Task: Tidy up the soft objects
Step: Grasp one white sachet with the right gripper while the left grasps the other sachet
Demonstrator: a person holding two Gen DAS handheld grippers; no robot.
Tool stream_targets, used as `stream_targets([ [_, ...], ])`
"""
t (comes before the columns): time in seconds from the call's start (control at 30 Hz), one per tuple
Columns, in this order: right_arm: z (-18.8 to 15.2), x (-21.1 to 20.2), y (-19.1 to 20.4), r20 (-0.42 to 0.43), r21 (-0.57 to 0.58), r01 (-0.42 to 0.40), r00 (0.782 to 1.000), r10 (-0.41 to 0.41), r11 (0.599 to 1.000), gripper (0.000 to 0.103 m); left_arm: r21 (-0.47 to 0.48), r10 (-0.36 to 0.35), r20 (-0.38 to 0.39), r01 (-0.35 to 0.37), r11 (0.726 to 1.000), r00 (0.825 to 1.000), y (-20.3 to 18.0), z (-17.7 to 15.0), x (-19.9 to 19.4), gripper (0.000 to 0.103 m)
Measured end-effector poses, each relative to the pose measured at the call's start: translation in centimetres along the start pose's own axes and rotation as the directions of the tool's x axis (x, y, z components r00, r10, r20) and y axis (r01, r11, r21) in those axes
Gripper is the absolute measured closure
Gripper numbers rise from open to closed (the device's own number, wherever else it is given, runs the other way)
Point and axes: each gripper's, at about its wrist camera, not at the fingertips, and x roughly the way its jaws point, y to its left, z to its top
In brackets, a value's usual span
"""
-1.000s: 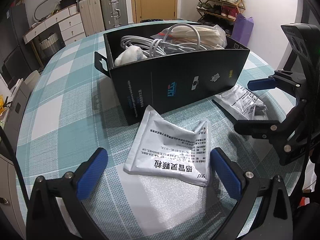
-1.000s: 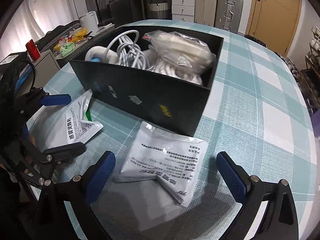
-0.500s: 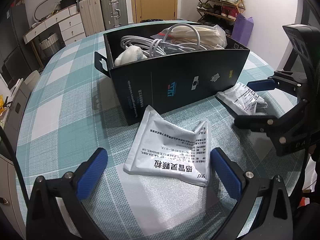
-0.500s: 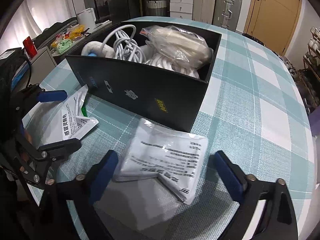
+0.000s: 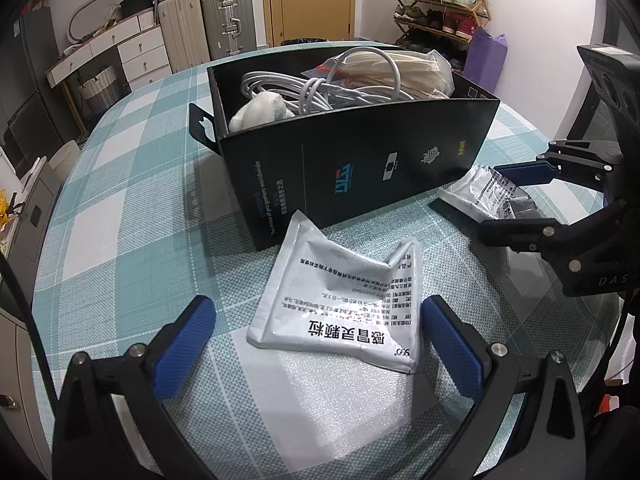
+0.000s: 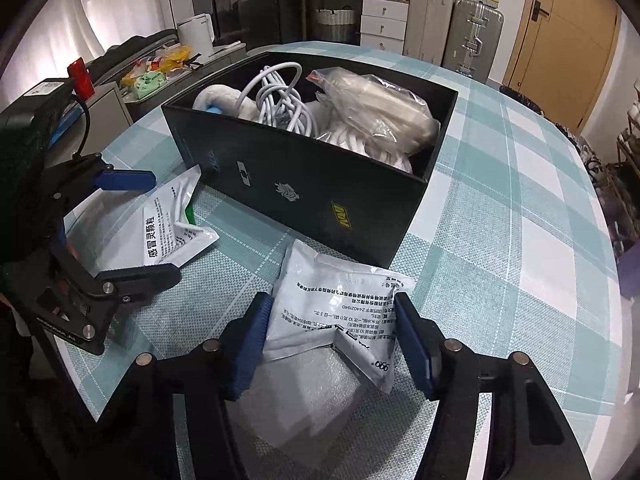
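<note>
Right gripper (image 6: pixel 332 340) narrower around sachet (image 6: pixel 340 304)

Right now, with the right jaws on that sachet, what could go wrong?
1. The right gripper's jaws have just been closing edge-on across the sachet, which buckles between them; it may pop out on the lift.
2. The black box is heaped to its rim with white cables and a plastic bag, so a sachet dropped on top might slide off.
</note>
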Motion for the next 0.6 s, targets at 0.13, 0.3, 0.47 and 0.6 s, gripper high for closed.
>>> stream_targets([
  [0.13,0.1,-0.5,0.0,0.011,-0.005,-0.008,1.0,0.008,1.0,0.043,0.0,0.0,0.0,0.0,1.0,1.0,0.0,0.0,0.0,0.0],
  [0.3,0.2,-0.8,0.2,0.021,-0.015,-0.018,1.0,0.019,1.0,0.044,-0.009,-0.007,0.004,0.007,1.0,1.0,0.2,0.0,-0.1,0.0],
  [0.47,0.3,-1.5,0.4,0.041,-0.023,-0.025,0.999,0.026,0.999,0.044,-0.023,-0.017,0.009,0.017,1.0,1.0,0.5,0.2,-0.2,0.0],
  [0.6,0.4,-1.7,0.5,0.052,-0.029,-0.027,0.998,0.029,0.999,0.044,-0.025,-0.021,0.012,0.021,0.999,1.0,0.7,0.3,-0.3,0.002],
])
